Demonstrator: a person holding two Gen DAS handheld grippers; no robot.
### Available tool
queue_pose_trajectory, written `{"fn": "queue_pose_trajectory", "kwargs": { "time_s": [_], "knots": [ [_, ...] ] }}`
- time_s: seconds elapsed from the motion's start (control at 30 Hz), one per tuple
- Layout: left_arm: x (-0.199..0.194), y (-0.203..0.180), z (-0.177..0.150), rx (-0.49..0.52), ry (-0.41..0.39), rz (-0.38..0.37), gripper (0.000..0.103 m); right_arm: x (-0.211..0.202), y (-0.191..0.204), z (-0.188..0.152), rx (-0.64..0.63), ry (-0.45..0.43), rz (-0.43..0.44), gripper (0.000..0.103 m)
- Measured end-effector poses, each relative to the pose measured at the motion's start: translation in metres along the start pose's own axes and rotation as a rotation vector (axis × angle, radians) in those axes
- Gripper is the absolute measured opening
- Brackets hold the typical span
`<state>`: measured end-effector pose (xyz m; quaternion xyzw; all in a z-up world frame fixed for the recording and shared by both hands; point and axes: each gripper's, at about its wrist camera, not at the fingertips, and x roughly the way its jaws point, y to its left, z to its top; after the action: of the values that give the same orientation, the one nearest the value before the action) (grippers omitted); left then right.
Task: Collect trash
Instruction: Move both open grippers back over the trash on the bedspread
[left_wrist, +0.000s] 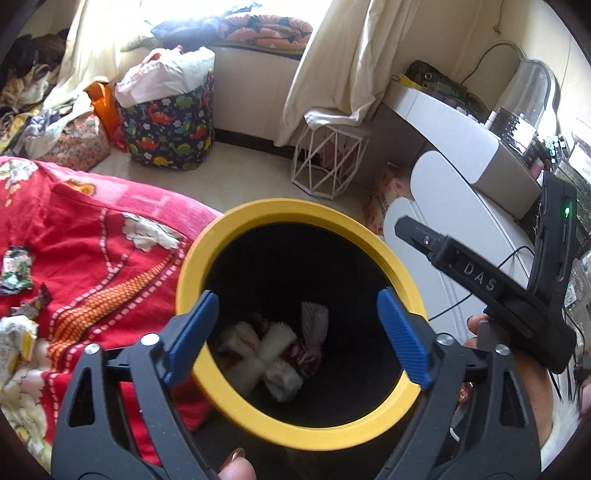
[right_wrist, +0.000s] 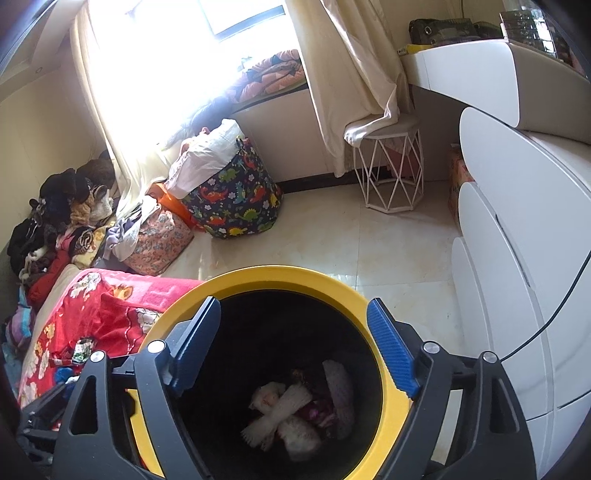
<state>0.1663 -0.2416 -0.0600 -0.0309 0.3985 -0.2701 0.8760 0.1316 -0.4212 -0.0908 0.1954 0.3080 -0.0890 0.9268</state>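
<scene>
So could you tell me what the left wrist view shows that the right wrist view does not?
Only the left: the right gripper seen from outside, and wrappers close up on the red blanket. Only the right: the window and a clothes pile. Both: the yellow-rimmed bin with trash inside, open jaws above it.

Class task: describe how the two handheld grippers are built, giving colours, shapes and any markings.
Left gripper and right gripper match: black plastic frames with triangular cut-outs, silver bolts, and blue ribbed fingers. The right gripper's side, seen from the left camera, bears the letters DAS and a green light.
</scene>
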Motion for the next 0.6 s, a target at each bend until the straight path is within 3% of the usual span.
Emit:
{"fn": "queue_pose_trajectory", "kwargs": {
  "time_s": [0.07,0.6],
  "knots": [
    [-0.007,0.003,0.001,-0.003,-0.021,0.014,0.091,-0.001,0.002,-0.001,-0.014,-0.009,-0.01,0.082],
    [-0.051,0.044,-0.001,-0.069,-0.122,0.124,0.092,-0.028,0.05,-0.016,-0.192,-0.184,0.067,0.094]
  ]
}}
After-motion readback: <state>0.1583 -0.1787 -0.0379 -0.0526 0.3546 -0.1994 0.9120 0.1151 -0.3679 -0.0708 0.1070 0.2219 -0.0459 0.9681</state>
